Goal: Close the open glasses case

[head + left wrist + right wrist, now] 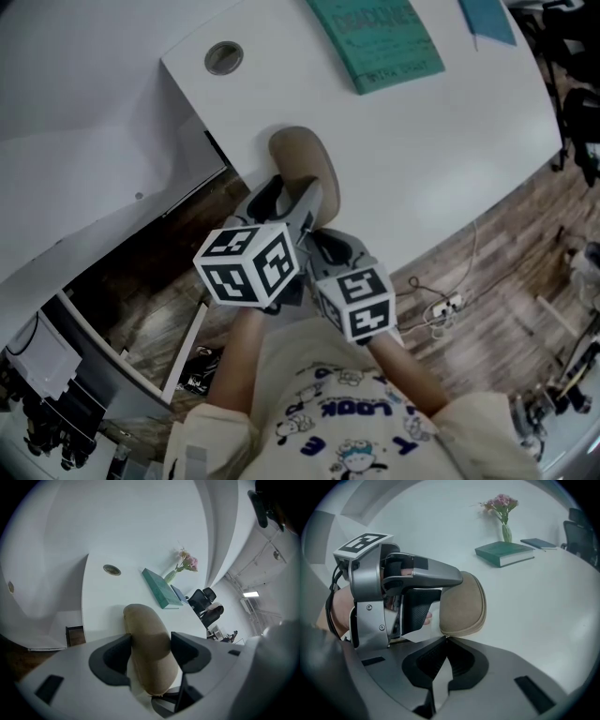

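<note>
Table [450, 150] white, bearing glasses case [302, 159], green book [375, 37]; wooden floor [506, 253] below.

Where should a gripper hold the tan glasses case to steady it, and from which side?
Probably across its narrow middle, from the near end: the glasses case is a long rounded pod flat on the table, so jaws fit its two long sides, as the left gripper shows.

Illumination is diffuse and bright; the white table [441, 141] shows no hard glare. In the head view, the floor [141, 281] at 8 o'clock is dim. Both gripper views bow strongly and have black corners. The glasses case [150, 658] blurs at its near end. A bright panel [251, 594], probably a lamp, glows at 3 o'clock.
</note>
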`<state>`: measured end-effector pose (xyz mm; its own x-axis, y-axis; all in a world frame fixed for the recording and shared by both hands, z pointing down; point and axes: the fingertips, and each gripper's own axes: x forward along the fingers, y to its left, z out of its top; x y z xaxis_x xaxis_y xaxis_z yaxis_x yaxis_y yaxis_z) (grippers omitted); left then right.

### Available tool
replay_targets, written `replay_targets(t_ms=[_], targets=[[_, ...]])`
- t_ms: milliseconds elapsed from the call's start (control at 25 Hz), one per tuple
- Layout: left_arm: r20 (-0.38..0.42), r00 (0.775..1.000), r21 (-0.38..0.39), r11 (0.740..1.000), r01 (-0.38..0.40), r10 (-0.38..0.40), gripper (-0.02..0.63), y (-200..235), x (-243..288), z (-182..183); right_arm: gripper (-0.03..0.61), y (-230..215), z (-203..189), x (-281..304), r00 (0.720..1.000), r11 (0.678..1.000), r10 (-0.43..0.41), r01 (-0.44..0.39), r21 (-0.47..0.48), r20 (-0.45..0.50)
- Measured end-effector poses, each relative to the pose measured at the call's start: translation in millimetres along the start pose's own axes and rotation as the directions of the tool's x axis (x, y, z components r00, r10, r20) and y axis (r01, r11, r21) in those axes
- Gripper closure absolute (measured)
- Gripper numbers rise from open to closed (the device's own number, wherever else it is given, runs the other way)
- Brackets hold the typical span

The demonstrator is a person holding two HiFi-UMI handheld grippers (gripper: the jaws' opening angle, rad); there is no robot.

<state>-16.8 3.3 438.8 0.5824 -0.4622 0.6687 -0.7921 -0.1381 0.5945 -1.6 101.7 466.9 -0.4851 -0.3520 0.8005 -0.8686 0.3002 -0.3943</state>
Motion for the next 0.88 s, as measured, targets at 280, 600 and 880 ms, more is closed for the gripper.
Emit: replay_targets(t_ms=[280,600,880], targets=[[-0.028,1.0,0.026,1.0,0.005,-0.004,0.35,-1,0,-1,0.578,-1,1,-5,0.999,0.999,-0.033,0.031,0.04,0.043],[-0.054,0.998,0.03,0.999,0.021,-0.02,0.35,-1,0,0,0.578,-52,16,-21,0.991,0.994,-0.105,0.102,0.046,0.082],[-0.073,0.997,0.032,0.999,0.026,-0.023,0.35,-3,0,-2,0.578,-63,25,-23,0.998,0.995,-0.054,0.057,-0.084,0.029]])
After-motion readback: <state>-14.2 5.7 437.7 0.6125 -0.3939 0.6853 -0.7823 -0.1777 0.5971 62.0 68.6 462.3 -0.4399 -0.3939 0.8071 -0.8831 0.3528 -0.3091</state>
